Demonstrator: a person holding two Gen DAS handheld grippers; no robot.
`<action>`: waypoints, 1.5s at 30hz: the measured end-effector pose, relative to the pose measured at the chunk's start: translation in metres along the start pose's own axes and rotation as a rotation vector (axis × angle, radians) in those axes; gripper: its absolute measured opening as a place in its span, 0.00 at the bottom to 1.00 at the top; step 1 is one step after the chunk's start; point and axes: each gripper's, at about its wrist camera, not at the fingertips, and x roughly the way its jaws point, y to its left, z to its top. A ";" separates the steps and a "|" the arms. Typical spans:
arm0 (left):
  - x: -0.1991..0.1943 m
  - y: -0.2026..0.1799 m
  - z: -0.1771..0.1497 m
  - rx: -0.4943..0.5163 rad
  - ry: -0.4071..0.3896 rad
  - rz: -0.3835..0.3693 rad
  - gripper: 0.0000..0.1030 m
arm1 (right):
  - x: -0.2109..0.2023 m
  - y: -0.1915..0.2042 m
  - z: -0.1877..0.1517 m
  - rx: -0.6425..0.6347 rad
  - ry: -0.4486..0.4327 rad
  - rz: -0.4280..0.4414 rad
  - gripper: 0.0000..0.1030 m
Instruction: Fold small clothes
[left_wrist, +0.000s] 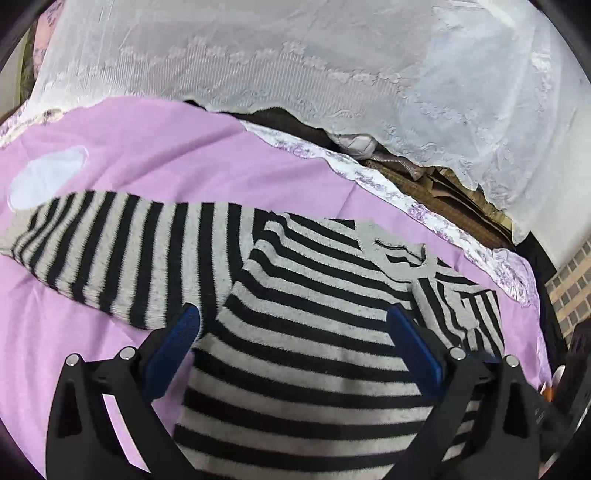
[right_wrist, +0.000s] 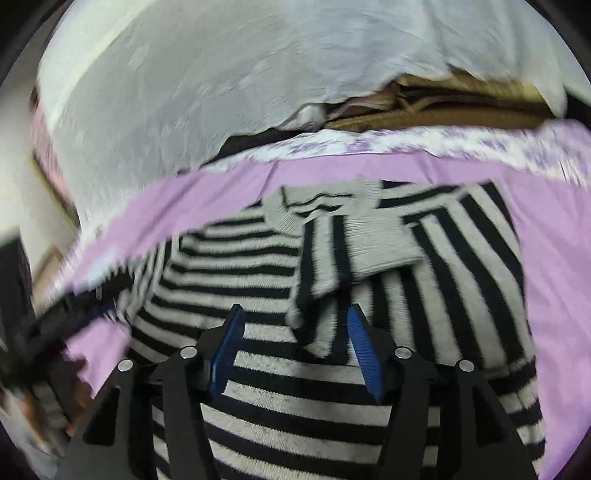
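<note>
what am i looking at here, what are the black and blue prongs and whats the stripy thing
These are two hand-held grippers, each carried by a person, each with a camera looking out along its two blue-padded fingers. One picture comes from the left gripper, the other from the right gripper. Both stand open and hold nothing. Below them a striped sweater lies on a pink bedsheet. One sleeve is already folded across the body; the other sleeve lies stretched out sideways. Behind hangs a white lace cloth.

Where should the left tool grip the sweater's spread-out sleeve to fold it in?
Grip the sleeve near its cuff end, coming from above along its outer edge. It lies flat and straight across the purple sheet, so only that free end lifts cleanly over the sweater body.
</note>
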 end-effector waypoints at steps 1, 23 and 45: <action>-0.004 0.002 -0.001 0.016 -0.002 0.016 0.96 | -0.003 -0.008 0.005 0.043 0.004 0.010 0.57; -0.005 0.082 -0.030 -0.046 0.071 0.203 0.96 | 0.051 -0.026 0.033 0.343 0.020 0.034 0.08; 0.003 0.078 -0.032 -0.031 0.090 0.204 0.96 | 0.058 0.083 0.014 -0.099 -0.016 -0.054 0.45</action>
